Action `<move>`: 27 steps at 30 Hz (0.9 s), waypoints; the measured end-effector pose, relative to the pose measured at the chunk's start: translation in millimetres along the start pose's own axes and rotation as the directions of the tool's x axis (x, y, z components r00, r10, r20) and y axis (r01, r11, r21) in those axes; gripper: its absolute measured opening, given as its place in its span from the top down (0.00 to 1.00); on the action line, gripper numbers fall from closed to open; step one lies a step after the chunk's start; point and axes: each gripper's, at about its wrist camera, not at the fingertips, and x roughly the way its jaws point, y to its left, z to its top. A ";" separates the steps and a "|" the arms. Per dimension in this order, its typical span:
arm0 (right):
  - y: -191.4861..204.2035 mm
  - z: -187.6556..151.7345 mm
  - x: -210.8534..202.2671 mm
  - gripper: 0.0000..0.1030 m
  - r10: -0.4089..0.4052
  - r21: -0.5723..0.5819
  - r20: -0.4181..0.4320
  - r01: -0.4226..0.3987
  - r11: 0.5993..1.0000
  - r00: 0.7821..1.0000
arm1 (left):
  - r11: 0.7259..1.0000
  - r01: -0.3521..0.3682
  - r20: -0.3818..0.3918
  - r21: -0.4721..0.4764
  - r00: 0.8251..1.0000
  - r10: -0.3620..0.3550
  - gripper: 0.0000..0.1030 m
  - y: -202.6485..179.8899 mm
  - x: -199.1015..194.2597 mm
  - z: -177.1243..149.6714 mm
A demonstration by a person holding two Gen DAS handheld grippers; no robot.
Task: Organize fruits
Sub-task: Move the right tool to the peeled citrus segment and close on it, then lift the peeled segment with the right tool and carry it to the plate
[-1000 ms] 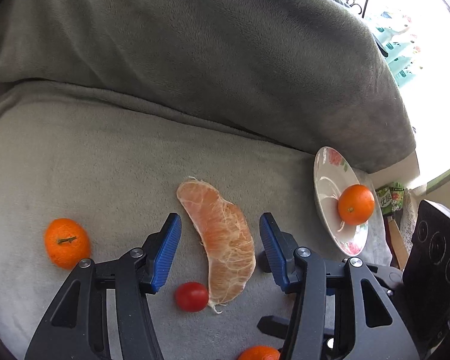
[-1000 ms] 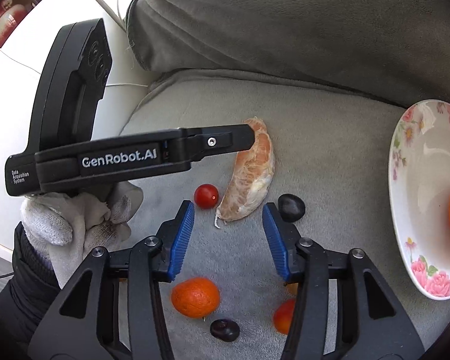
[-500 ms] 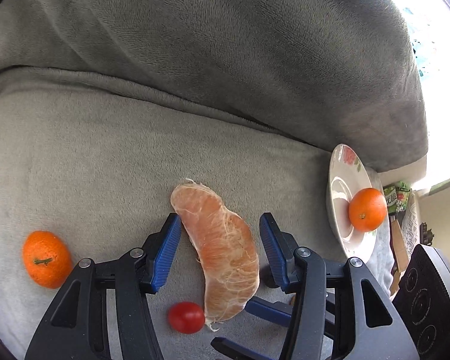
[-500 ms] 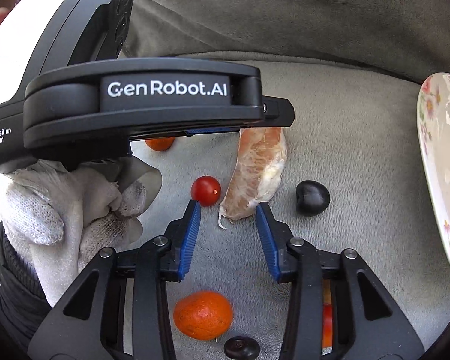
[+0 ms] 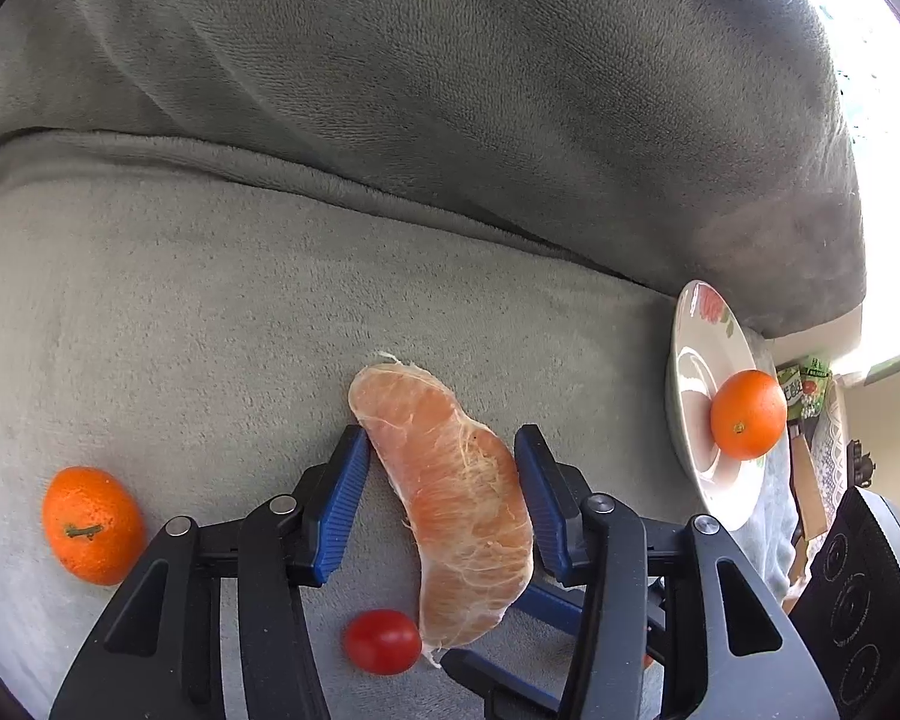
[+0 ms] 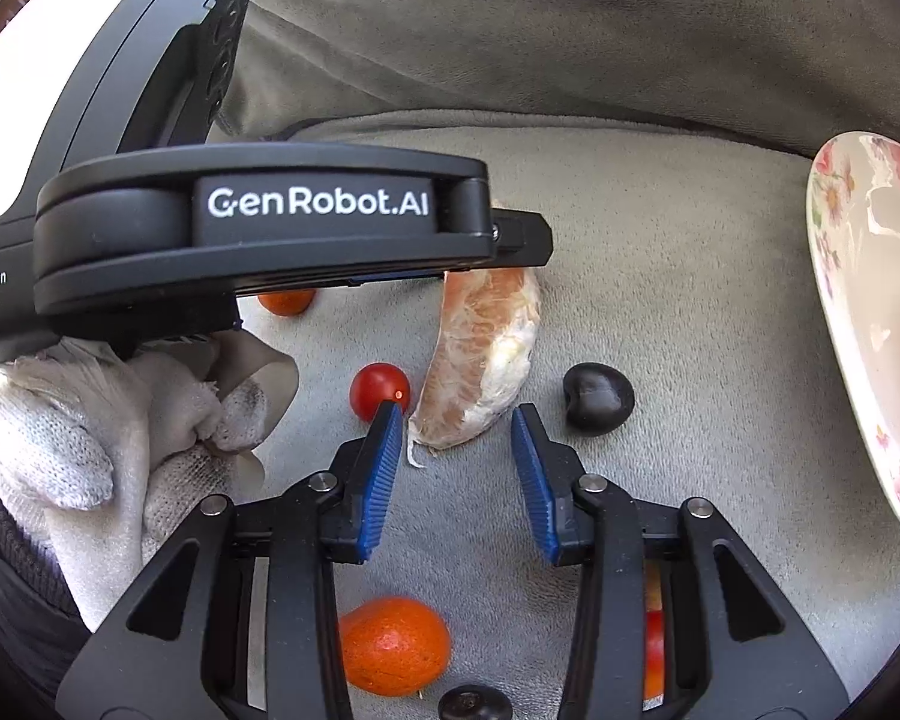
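A peeled orange-pink citrus segment (image 5: 450, 498) lies on the grey sofa seat. My left gripper (image 5: 441, 432) straddles its middle; the jaws are closing, the blue pads (image 5: 342, 504) stand close to its sides, and some cloth still shows along the left pad. My right gripper (image 6: 456, 411) is open around the near tip of the segment (image 6: 486, 348), without touching it. A white gloved hand (image 6: 90, 420) holds the left tool, whose black body (image 6: 318, 204) hides the segment's far end. A flowered plate (image 5: 690, 360) at the right holds an orange (image 5: 748, 414).
A cherry tomato (image 6: 380, 391) and a dark fruit (image 6: 598, 399) flank the segment's near end. A mandarin (image 5: 93, 525) lies to the left. Another mandarin (image 6: 393, 645), a dark fruit (image 6: 471, 705) and a red fruit (image 6: 654, 654) lie under my right gripper. The sofa back (image 5: 450, 90) rises behind.
The left gripper has slid forward over the segment and its jaws have narrowed. The right gripper has come up to the segment's near tip with narrower jaws.
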 end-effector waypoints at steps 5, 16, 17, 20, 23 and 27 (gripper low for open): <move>-5.4 7.0 5.7 0.61 -0.014 0.002 0.008 0.014 1.000 1.000 | 1.000 0.000 0.005 0.000 1.000 0.000 0.53 7.2 -5.4 0.8; -8.6 3.3 10.8 0.71 -0.022 -0.008 0.032 0.022 1.000 0.999 | 1.000 0.009 0.028 -0.013 1.000 -0.009 0.56 7.7 -7.0 -1.4; -9.7 3.1 10.1 0.71 -0.018 -0.004 0.034 0.018 1.000 0.999 | 1.000 0.012 0.030 -0.015 0.999 -0.012 0.56 8.5 -7.8 -1.4; -14.6 0.5 4.4 0.73 -0.009 0.001 0.042 0.009 1.000 0.999 | 1.000 0.021 0.036 -0.017 0.999 -0.020 0.57 9.2 -11.7 -1.2; -23.4 -1.8 -3.5 0.75 -0.005 -0.004 0.050 0.005 1.000 0.999 | 1.000 0.020 0.050 -0.010 0.999 -0.019 0.58 6.5 -16.4 -1.7; -29.4 -3.1 -8.4 0.77 -0.005 -0.015 0.061 0.005 1.000 0.998 | 0.999 0.040 0.064 -0.019 0.997 -0.038 0.60 10.2 -22.1 0.1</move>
